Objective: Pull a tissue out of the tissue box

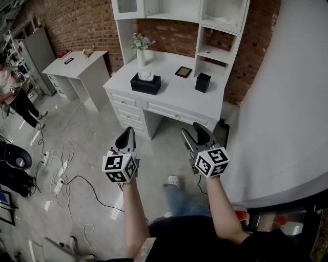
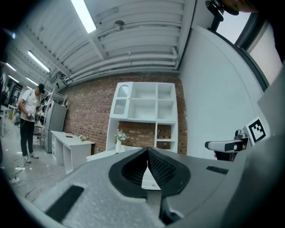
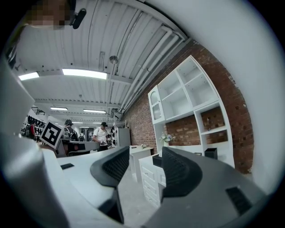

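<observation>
A black tissue box [image 1: 145, 84] with a white tissue [image 1: 146, 75] sticking out of its top stands on the white desk [image 1: 174, 94], well ahead of both grippers. My left gripper [image 1: 128, 132] is held level over the floor, jaws shut with nothing between them [image 2: 147, 150]. To its right my right gripper [image 1: 193, 131] is held level too, jaws open and empty [image 3: 144, 161]. In the right gripper view the dark tissue box [image 3: 156, 160] shows between the jaws, far off.
On the desk stand a vase of flowers [image 1: 141, 51], a small picture frame [image 1: 183, 71] and a black cup [image 1: 203, 82], under a white shelf unit [image 1: 179, 10]. A smaller white table [image 1: 77, 64] stands left. Cables [image 1: 61, 174] cross the floor. A white wall [image 1: 287, 102] is close on the right.
</observation>
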Tool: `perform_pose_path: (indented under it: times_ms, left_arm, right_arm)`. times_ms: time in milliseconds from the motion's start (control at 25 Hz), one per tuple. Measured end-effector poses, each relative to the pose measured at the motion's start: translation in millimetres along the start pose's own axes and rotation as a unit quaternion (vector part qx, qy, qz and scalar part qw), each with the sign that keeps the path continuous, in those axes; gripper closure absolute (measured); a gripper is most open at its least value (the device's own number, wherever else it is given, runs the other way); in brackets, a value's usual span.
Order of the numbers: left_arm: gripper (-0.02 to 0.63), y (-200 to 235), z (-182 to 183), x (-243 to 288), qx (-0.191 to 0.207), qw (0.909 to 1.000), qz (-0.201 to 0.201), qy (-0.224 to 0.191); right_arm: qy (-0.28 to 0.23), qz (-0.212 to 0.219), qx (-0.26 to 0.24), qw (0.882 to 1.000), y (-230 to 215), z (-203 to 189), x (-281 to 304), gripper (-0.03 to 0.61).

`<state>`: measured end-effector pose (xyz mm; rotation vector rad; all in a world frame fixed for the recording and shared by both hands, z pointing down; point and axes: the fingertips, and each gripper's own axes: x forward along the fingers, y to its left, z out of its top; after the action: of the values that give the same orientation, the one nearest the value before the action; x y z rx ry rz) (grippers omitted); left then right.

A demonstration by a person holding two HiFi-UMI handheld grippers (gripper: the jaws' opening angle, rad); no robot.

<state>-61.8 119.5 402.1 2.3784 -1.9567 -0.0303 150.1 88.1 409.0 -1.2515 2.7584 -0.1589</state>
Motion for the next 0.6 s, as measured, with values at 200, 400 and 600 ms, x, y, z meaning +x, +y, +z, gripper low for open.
perform_pose_path:
  times_ms: [200,400,600]
  left_arm:
    - [0.604,18.6,12.9,12.1,0.009,0.9999,0.009,-0.011]
    - [0.604,38.5,25.0,35.5,0.022,0.9995,0.015,-0.018]
    - [0.604,59.8,30.5,74.8,0.029,0.9992,0.015,-0.022]
  right_arm:
    - [-0.012,0.009,-0.005,1.000,-0.7,9.1,24.3,0.370]
    - [-0.029,0.019,-0.012,0.999,-8.6,23.9,60.1,0.370]
    - [-0.035,0.029,-0.018,0.999,-24.7,29.0,108.3,0.370]
